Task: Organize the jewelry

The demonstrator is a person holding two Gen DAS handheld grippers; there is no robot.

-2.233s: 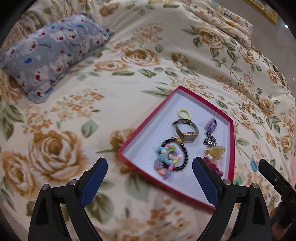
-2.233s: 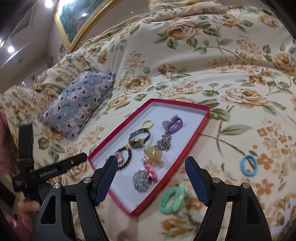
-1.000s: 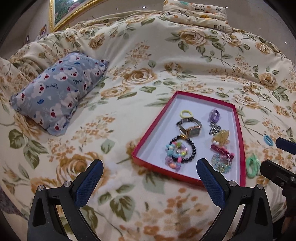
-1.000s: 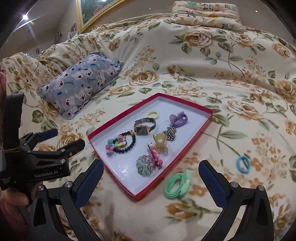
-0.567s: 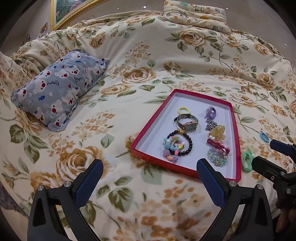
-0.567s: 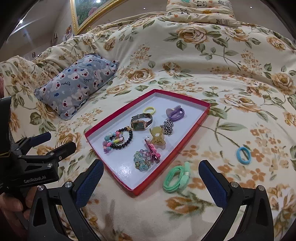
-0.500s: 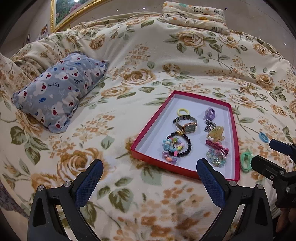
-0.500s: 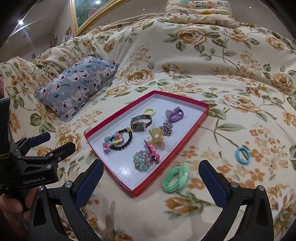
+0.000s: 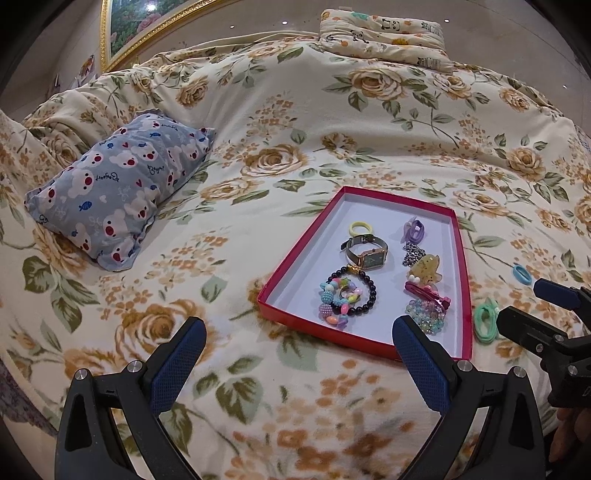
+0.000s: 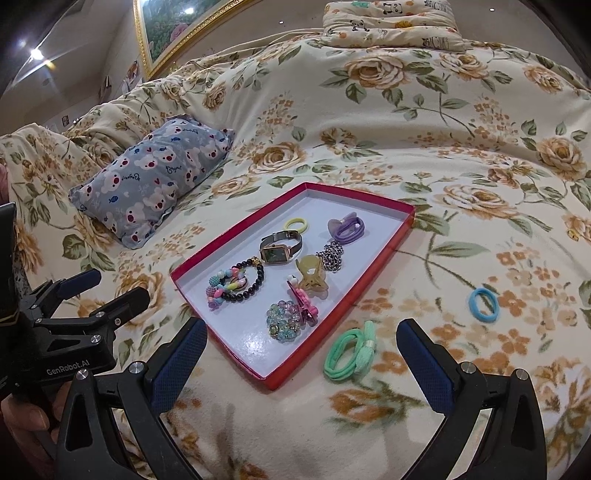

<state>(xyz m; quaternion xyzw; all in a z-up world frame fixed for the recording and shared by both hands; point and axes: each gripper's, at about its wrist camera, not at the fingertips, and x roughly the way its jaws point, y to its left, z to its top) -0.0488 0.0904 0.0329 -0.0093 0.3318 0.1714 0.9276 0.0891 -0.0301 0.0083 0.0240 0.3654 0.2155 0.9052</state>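
A red tray lies on the floral bed and holds a watch, bead bracelets, a yellow ring, a purple tie, clips and a chain. A green hair tie and a blue hair tie lie on the blanket right of the tray. My left gripper is open and empty, near the tray's front left corner. My right gripper is open and empty, with the green tie between its fingers' line.
A blue bear-print pillow lies left of the tray. A folded blanket sits at the far end of the bed. A gold picture frame hangs behind.
Both grippers have drawn back and risen from the tray, so more of the bed shows. Both stay open. The jewelry has not moved.
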